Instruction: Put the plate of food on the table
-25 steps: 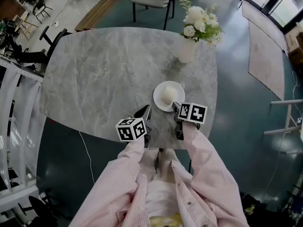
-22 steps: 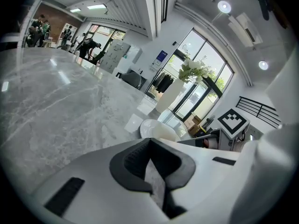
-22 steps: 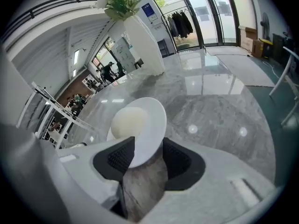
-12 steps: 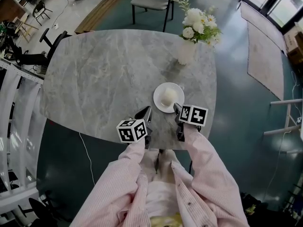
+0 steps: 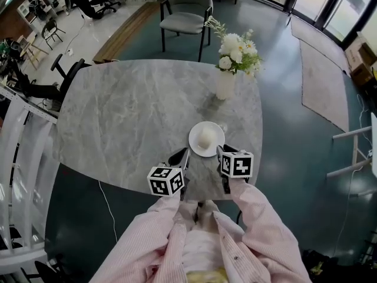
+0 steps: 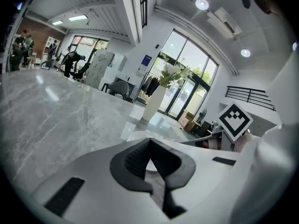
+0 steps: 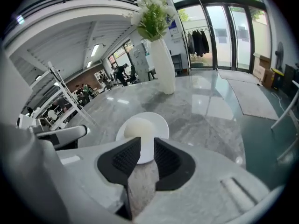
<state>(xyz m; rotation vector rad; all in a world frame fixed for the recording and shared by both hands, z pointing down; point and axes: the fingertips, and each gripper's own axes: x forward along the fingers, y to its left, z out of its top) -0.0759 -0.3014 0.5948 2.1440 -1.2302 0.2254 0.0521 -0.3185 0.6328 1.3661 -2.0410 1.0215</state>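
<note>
A white plate (image 5: 215, 150) with a pale round bun (image 5: 206, 137) rests on the grey marble table (image 5: 129, 111), near its front edge. My right gripper (image 5: 222, 151) hovers just in front of and to the right of the plate. Its jaws have just been closing, they still stand apart, and nothing is between them. In the right gripper view the plate (image 7: 159, 121) and bun (image 7: 138, 129) lie just beyond my right gripper (image 7: 143, 146). My left gripper (image 5: 181, 154) is to the plate's front left, shut and empty, its pads meeting at the tips (image 6: 149, 143).
A white vase of flowers (image 5: 224, 84) stands behind the plate at the table's far right. A grey chair (image 5: 185, 16) is beyond the far edge. The table's front edge runs right under both grippers. White railings (image 5: 17, 158) stand at the left.
Both grippers have lifted a little off the table by the plate. The right jaws stand narrower than before. The plate has stayed put; the head view has tilted up.
</note>
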